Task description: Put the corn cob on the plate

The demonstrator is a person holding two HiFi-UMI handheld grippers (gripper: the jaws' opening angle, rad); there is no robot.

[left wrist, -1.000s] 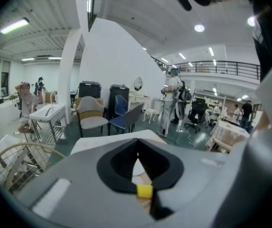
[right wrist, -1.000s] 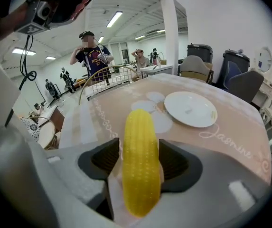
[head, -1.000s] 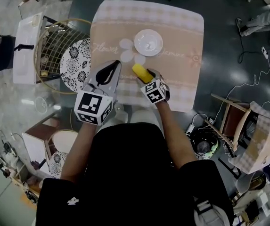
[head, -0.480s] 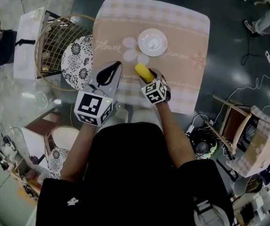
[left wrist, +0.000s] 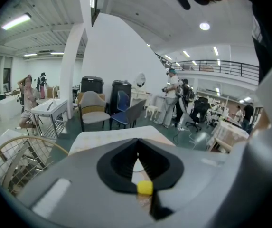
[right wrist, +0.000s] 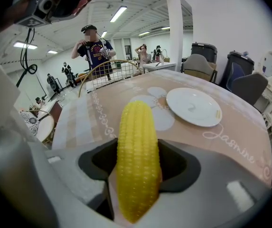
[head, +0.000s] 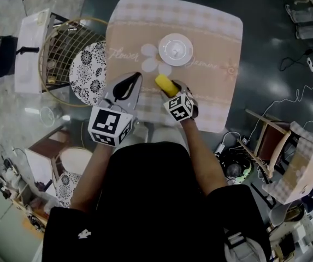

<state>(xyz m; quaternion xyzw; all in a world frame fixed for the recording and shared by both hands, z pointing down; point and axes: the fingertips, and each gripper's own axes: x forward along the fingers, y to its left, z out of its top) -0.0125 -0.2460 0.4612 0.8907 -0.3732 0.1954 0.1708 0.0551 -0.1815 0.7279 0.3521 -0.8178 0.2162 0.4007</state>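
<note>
The left hand-held gripper hovers with its jaws closed on nothing, while the right hand-held gripper clamps the corn cob by its sides over the table. The plate lies near, at about 12 o'clock from the cob, so I think the cob should go forward level, rest on the plate's middle and only then be released, or it may roll off. The table wears a beige patterned cloth; around it is dark floor, with a wire basket at 9 o'clock and a wooden chair at 4 o'clock.
</note>
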